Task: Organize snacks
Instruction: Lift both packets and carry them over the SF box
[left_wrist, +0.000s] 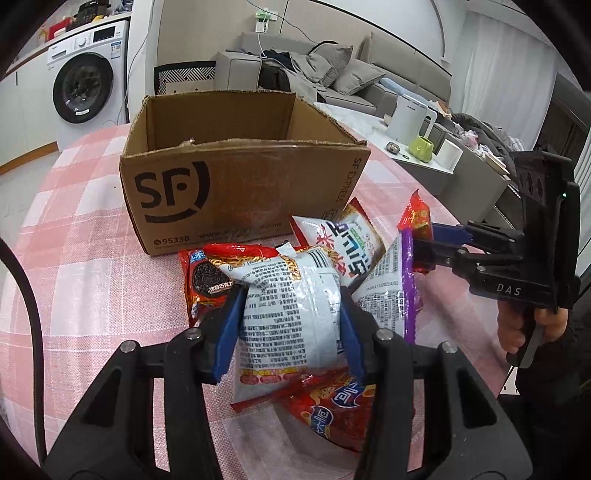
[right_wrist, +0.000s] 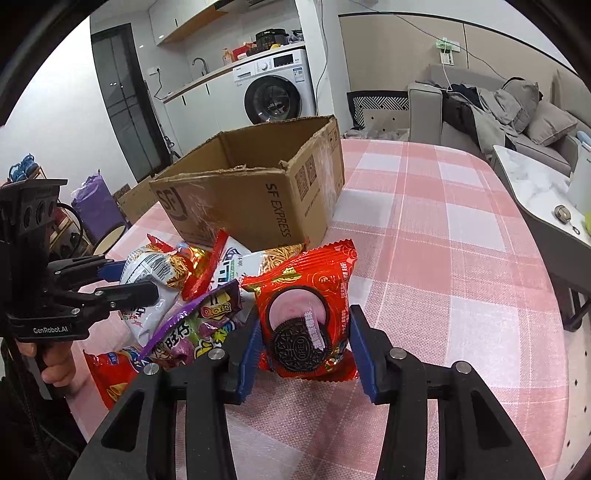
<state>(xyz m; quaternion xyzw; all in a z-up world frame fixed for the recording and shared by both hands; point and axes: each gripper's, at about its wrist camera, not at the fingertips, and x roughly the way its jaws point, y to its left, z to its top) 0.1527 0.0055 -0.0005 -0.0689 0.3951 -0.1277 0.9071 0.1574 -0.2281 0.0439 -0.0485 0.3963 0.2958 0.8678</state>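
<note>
While the left wrist view looks down on the printed white back of a noodle packet (left_wrist: 291, 314), only the right wrist view shows the front of a red Oreo packet (right_wrist: 306, 314) with its round window. Both are glossy, crinkled foil pouches. The left gripper (left_wrist: 291, 325) has its blue ridged pads pressed into the noodle packet's sides, pinching it just ahead of the black fingers. A loose heap of snack packets (left_wrist: 354, 240) lies under and beyond it, near an open, torn-edged cardboard box (left_wrist: 236, 173) on the pink checked tablecloth (left_wrist: 81, 266). The right gripper (right_wrist: 306, 343) clasps the Oreo packet between its pads, apparently lifted clear of the cloth, beside the heap's right edge.
</note>
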